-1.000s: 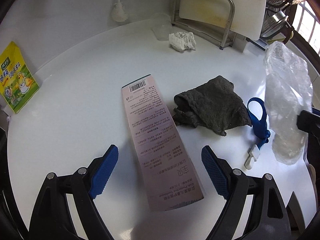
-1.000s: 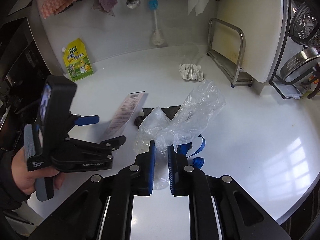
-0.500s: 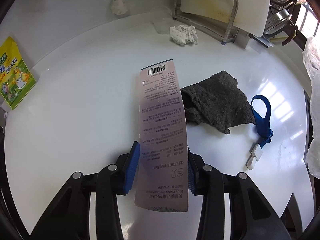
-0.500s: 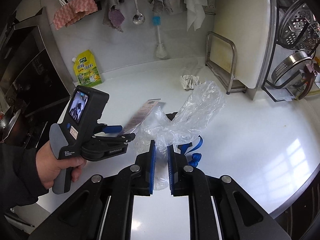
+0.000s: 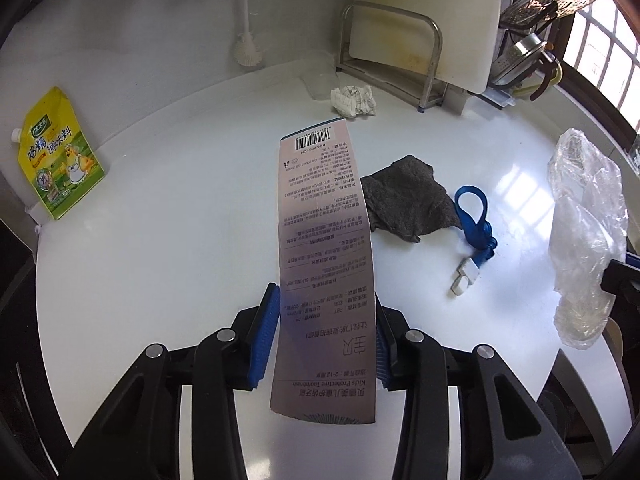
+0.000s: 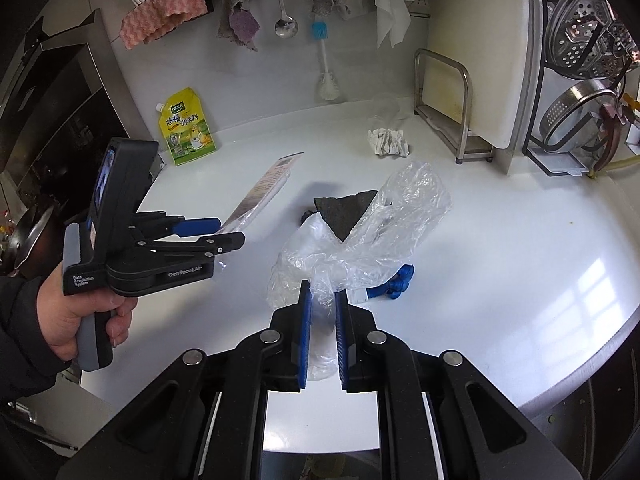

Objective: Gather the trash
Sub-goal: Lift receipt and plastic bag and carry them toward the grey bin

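My left gripper (image 5: 322,330) is shut on a long pink toothbrush box (image 5: 324,248) with a barcode and holds it lifted above the white counter; box and gripper also show in the right wrist view (image 6: 260,192). My right gripper (image 6: 322,304) is shut on a clear plastic bag (image 6: 360,240), held above the counter; the bag shows at the right of the left wrist view (image 5: 584,240). A crumpled white paper (image 5: 354,100) lies near the back. A blue strap with a white clip (image 5: 476,236) lies beside a dark grey cloth (image 5: 412,208).
A yellow seasoning pouch (image 5: 56,164) leans on the back wall at the left. A metal rack with a cutting board (image 5: 424,40) stands at the back right. A dish brush (image 5: 246,40) hangs on the wall. The counter edge (image 6: 600,344) curves at the right.
My left gripper closed on the toothbrush box and lifted it off the counter. My right gripper kept hold of the plastic bag and rose a little.
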`<state>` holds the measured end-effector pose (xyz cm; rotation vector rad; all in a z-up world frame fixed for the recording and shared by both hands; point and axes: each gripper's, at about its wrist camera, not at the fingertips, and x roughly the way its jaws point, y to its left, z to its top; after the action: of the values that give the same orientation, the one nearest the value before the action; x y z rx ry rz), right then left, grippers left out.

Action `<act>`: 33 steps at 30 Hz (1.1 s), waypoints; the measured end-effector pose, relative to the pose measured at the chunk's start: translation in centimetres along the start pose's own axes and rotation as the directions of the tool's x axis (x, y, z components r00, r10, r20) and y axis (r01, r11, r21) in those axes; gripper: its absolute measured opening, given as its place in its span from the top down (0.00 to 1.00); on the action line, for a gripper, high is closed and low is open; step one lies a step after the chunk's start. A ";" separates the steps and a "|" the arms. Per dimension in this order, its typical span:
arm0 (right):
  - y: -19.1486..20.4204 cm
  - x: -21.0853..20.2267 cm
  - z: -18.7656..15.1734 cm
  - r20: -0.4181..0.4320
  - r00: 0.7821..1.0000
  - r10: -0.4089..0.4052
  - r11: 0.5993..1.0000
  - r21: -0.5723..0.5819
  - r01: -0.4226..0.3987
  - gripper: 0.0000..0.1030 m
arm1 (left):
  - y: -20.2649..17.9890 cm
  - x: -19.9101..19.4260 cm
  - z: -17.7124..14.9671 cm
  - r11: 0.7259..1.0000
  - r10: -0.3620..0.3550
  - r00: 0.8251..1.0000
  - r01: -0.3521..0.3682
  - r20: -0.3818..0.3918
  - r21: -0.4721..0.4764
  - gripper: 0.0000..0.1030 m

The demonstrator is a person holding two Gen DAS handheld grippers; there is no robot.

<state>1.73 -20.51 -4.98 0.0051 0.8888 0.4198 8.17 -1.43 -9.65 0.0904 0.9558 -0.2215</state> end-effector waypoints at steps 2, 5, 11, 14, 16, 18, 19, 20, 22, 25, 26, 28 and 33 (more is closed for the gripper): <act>0.2 -0.4 -0.6 -0.004 1.000 -0.001 1.000 0.002 0.001 0.90 | -0.2 -0.8 -0.5 1.000 -0.009 1.000 0.009 0.001 0.006 0.61; 0.7 -1.2 -1.5 -0.012 1.000 0.000 1.000 0.001 0.000 0.90 | -0.7 -2.2 -1.3 1.000 -0.025 1.000 0.025 0.003 0.017 0.61; 1.5 -2.8 -3.5 -0.026 1.000 -0.011 1.000 -0.013 0.011 0.90 | -2.2 -4.8 -3.3 0.996 -0.064 0.998 0.063 0.008 0.057 0.61; 1.8 -3.4 -4.7 -0.039 0.999 -0.024 0.999 -0.023 0.023 0.90 | -3.0 -5.7 -4.3 0.994 -0.081 0.997 0.080 0.002 0.076 0.61; 1.9 -3.8 -5.4 -0.043 0.999 -0.029 0.999 -0.023 0.028 0.90 | -3.5 -6.0 -4.9 0.993 -0.088 0.996 0.088 -0.002 0.082 0.61; 1.9 -4.2 -6.1 -0.045 0.998 -0.033 0.999 -0.021 0.032 0.90 | -3.9 -6.4 -5.4 0.991 -0.098 0.995 0.099 -0.008 0.089 0.61; 2.0 -4.5 -6.4 -0.045 0.998 -0.033 0.999 -0.018 0.032 0.90 | -4.2 -6.7 -5.7 0.990 -0.102 0.995 0.102 -0.009 0.094 0.61; 2.0 -4.7 -6.9 -0.046 0.998 -0.034 0.999 -0.016 0.033 0.90 | -4.4 -7.0 -5.9 0.989 -0.106 0.994 0.106 -0.009 0.100 0.61; 2.1 -5.1 -7.7 -0.051 0.998 -0.038 0.999 -0.016 0.037 0.90 | -5.0 -7.4 -6.4 0.986 -0.120 0.993 0.121 -0.014 0.116 0.61; 2.3 -5.8 -8.8 -0.057 0.997 -0.044 0.999 -0.020 0.043 0.90 | -5.7 -7.8 -7.1 0.981 -0.140 0.990 0.143 -0.028 0.129 0.61; 2.3 -6.0 -9.0 -0.056 0.997 -0.046 0.999 -0.020 0.045 0.90 | -5.9 -7.9 -7.3 0.980 -0.147 0.989 0.150 -0.034 0.133 0.61; 2.4 -6.5 -9.6 -0.055 0.997 -0.052 0.999 -0.017 0.051 0.90 | -6.5 -8.1 -7.8 0.975 -0.160 0.986 0.165 -0.042 0.147 0.61; 2.3 -7.4 -11.3 -0.064 0.996 -0.064 0.998 0.008 0.065 0.90 | -7.9 -8.1 -8.5 0.964 -0.192 0.979 0.201 -0.071 0.171 0.61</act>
<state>-11.65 -22.89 -6.20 -0.0281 0.9515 0.3571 -4.93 -6.43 -7.80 0.1661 0.9981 -0.4902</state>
